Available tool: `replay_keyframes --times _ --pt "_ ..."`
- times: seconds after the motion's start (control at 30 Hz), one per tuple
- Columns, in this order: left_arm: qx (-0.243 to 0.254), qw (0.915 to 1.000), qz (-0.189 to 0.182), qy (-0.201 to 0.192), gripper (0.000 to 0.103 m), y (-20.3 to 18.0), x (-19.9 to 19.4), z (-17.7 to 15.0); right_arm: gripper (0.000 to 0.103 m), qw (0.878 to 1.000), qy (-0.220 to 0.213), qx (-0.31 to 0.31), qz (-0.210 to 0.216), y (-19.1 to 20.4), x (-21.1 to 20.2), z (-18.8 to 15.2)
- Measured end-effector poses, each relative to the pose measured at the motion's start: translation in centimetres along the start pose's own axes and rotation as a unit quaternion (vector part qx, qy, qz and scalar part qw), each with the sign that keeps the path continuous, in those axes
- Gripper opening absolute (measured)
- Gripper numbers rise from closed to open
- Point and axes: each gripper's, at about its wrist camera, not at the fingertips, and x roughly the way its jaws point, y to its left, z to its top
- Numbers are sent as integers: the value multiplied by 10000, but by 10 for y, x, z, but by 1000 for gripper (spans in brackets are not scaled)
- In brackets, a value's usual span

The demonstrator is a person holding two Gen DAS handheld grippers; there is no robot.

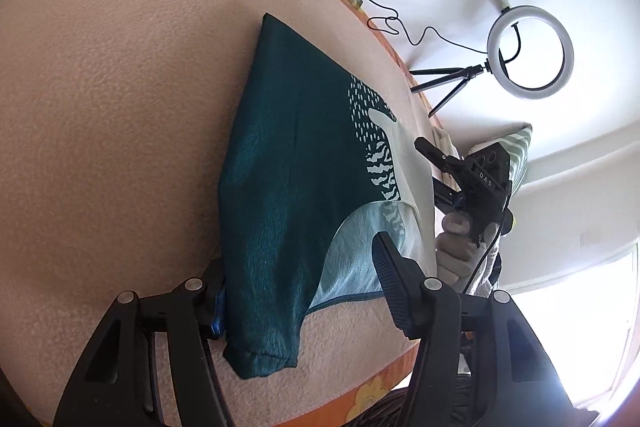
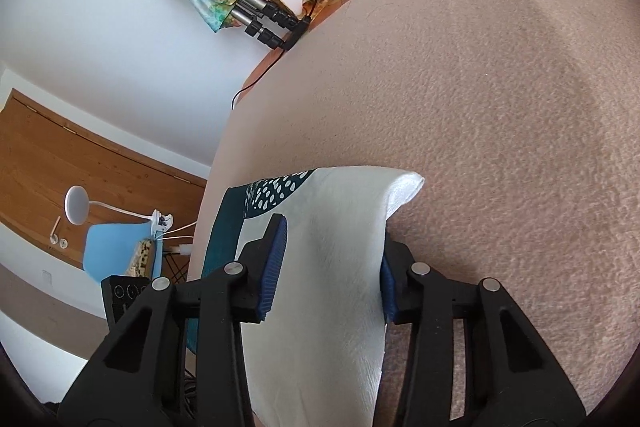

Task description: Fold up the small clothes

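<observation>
A small dark teal garment [image 1: 280, 187] with a pale patterned part lies partly folded on the beige blanket [image 1: 120, 87]. My left gripper [image 1: 300, 291] stands open around its near end, one finger on each side, with the cloth between the jaws. My right gripper [image 2: 332, 263] is open too, with the garment's white part [image 2: 332, 267] lying between its blue pads [image 2: 276, 263]. The right gripper also shows in the left wrist view [image 1: 460, 171] at the garment's far edge, held by a gloved hand.
The blanket covers a bed with an orange flowered edge [image 1: 372, 395]. A ring light on a small tripod [image 1: 528, 53] stands beyond the bed's edge, with its cable [image 1: 400, 27]. A folded tripod [image 2: 240, 3] and a coloured cloth lie at the far edge.
</observation>
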Motion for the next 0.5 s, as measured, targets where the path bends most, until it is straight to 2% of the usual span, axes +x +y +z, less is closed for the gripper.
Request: replay_keyframes --times 0.03,0.1,0.13,0.17,0.23,0.33,0.5 --pt "55 10000 35 10 56 -2 3 1 35 10000 31 -7 -7 1 3 0" --pt "177 9996 201 31 29 -6 10 3 27 9999 125 -61 -56 4 9 -1" --pt "184 9994 273 97 21 -6 14 3 21 9998 163 -107 -105 6 11 -2" --pt "191 9991 344 131 6 -5 18 3 17 9996 187 -151 -174 8 13 -2" --pt "323 9981 512 63 5 -7 19 2 12 9991 179 -200 -319 11 13 -3" --pt "852 9920 924 -93 4 -23 18 -2 8 9975 159 -377 -570 19 13 -5" --pt "1296 9844 1140 -333 3 -38 13 -6 5 9900 27 -894 -1093 47 6 -7"
